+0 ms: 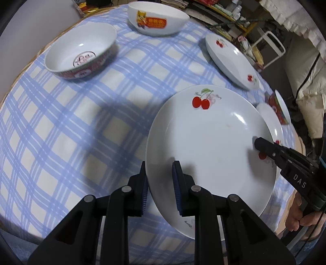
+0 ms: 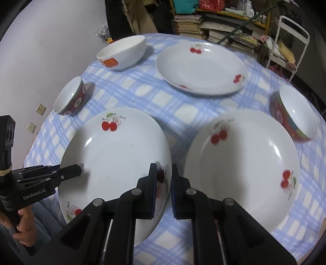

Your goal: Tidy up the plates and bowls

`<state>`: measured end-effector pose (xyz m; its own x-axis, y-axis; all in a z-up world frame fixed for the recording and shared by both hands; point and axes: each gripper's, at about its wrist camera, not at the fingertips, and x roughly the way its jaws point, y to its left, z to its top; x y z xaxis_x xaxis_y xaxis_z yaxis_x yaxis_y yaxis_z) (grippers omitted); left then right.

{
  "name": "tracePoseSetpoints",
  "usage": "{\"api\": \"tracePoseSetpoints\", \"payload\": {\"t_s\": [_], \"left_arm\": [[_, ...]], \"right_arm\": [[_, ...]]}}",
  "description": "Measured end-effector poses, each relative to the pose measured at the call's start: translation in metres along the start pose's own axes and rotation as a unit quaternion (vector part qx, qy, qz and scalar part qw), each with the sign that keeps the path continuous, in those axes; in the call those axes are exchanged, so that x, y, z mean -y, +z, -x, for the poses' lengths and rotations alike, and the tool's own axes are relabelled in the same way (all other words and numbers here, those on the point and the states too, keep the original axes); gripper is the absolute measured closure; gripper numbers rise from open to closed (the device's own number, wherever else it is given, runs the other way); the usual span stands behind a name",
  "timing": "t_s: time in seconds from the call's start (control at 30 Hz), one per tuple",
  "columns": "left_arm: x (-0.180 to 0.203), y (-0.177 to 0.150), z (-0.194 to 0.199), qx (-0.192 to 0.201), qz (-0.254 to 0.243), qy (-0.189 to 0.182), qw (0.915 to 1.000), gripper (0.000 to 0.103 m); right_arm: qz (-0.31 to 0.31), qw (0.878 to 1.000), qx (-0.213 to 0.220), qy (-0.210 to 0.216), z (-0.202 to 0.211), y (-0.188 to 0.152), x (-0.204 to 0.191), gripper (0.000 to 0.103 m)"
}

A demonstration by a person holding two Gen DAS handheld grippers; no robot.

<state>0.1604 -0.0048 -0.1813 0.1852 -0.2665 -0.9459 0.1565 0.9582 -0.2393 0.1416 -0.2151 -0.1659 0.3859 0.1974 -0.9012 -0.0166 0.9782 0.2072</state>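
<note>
L gripper [image 1: 160, 183] straddles the near-left rim of a cherry plate [image 1: 209, 142], one pad under/outside the rim, one inside; jaws narrow, looks clamped on the rim. R gripper [image 2: 164, 184] is on the same plate's [image 2: 116, 163] right rim, fingers set either side of the edge w/ a small gap, also gripping it. Plate sits tilted, over a blue plaid tablecloth [image 1: 71, 132].

Just right of R gripper: 2nd cherry plate [image 2: 242, 169], flat on the cloth, close beside the held one. Beyond that, far right, a red-patterned bowl [image 2: 295, 120].

Ahead-left of L gripper: another red-rimmed bowl [image 1: 81, 53]. Farther ahead: white bowl w/ orange label [image 1: 156, 19]. Ahead of R gripper, far side: 3rd cherry plate [image 2: 201, 69].
</note>
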Motion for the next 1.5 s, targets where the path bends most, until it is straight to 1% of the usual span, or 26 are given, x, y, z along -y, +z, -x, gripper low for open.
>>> {"api": "tracePoseSetpoints", "payload": {"t_s": [0.13,0.3,0.4,0.5,0.7,0.87,1.1,1.27,1.43,1.5], "left_arm": [[0.003,-0.003,-0.005,-0.009,-0.006,0.005,0.9999,0.081],[-0.002,-0.003,-0.021,-0.030,0.004,0.015,0.9994,0.081],[-0.004,-0.001,-0.024,-0.026,0.014,0.025,0.9993,0.081],[-0.006,0.000,-0.026,-0.029,0.020,0.023,0.9991,0.081],[-0.006,-0.003,-0.026,-0.027,0.013,0.036,0.9989,0.081],[-0.004,0.001,-0.026,-0.022,0.015,0.042,0.9987,0.080],[-0.003,0.005,-0.029,-0.022,0.018,0.048,0.9984,0.080],[-0.004,0.006,-0.030,-0.020,0.025,0.047,0.9984,0.080],[-0.005,0.004,-0.028,-0.020,0.024,0.053,0.9981,0.080],[-0.006,0.003,-0.028,-0.021,0.024,0.057,0.9979,0.080]], "right_arm": [[-0.003,1.000,-0.006,-0.011,-0.006,-0.002,0.001,0.088],[-0.009,1.000,-0.026,-0.013,-0.023,-0.007,0.002,0.087],[-0.002,0.999,-0.030,-0.020,-0.027,-0.007,-0.001,0.086],[0.002,0.999,-0.028,-0.024,-0.027,-0.006,-0.002,0.085],[0.008,0.999,-0.024,-0.024,-0.030,-0.005,-0.005,0.085],[0.019,0.999,-0.008,-0.032,-0.033,0.000,-0.007,0.084],[0.021,0.999,-0.007,-0.032,-0.037,0.003,-0.010,0.084],[0.030,0.998,-0.011,-0.055,-0.040,0.003,-0.017,0.080],[0.015,0.999,-0.019,-0.032,-0.038,-0.002,-0.012,0.082],[0.018,0.999,-0.021,-0.031,-0.038,-0.005,-0.014,0.082]]}}
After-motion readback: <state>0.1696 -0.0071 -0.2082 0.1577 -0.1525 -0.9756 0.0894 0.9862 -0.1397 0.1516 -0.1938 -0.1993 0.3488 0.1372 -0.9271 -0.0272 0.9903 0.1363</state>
